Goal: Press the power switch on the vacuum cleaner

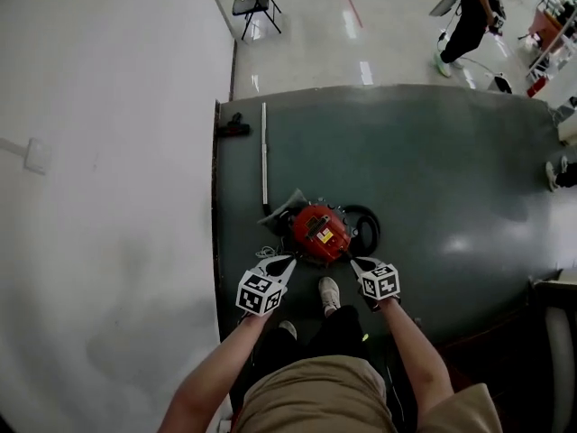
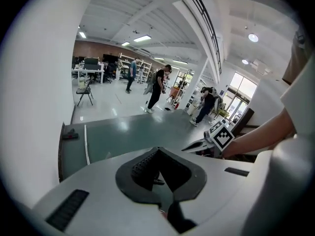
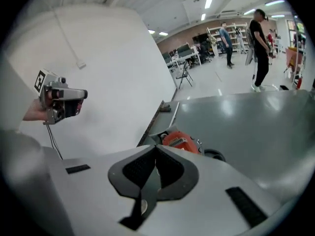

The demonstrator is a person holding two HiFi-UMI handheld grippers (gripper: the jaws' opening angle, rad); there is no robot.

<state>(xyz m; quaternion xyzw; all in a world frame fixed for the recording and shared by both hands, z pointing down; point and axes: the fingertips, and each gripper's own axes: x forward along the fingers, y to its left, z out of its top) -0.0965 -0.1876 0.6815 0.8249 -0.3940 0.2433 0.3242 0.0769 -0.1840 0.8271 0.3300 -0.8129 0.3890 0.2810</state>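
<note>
A red canister vacuum cleaner (image 1: 319, 233) sits on the dark green floor mat (image 1: 433, 170), with a black hose loop (image 1: 367, 225) on its right side. My left gripper (image 1: 289, 260) is shut and empty, its tip just off the vacuum's near left side. My right gripper (image 1: 354, 262), also shut with nothing held, has its tip close to the near right side. In the right gripper view the vacuum (image 3: 181, 141) shows just past the closed jaws (image 3: 156, 147). The left gripper view (image 2: 158, 150) looks over the mat; the vacuum is hidden there. I cannot make out the power switch.
A white wall (image 1: 108, 197) borders the mat's left edge. A metal wand tube (image 1: 264, 152) and a black nozzle (image 1: 234, 129) lie on the mat beyond the vacuum. A folding chair (image 1: 257, 5) and a standing person (image 1: 469, 21) are farther off. My shoe (image 1: 329, 294) is just behind the vacuum.
</note>
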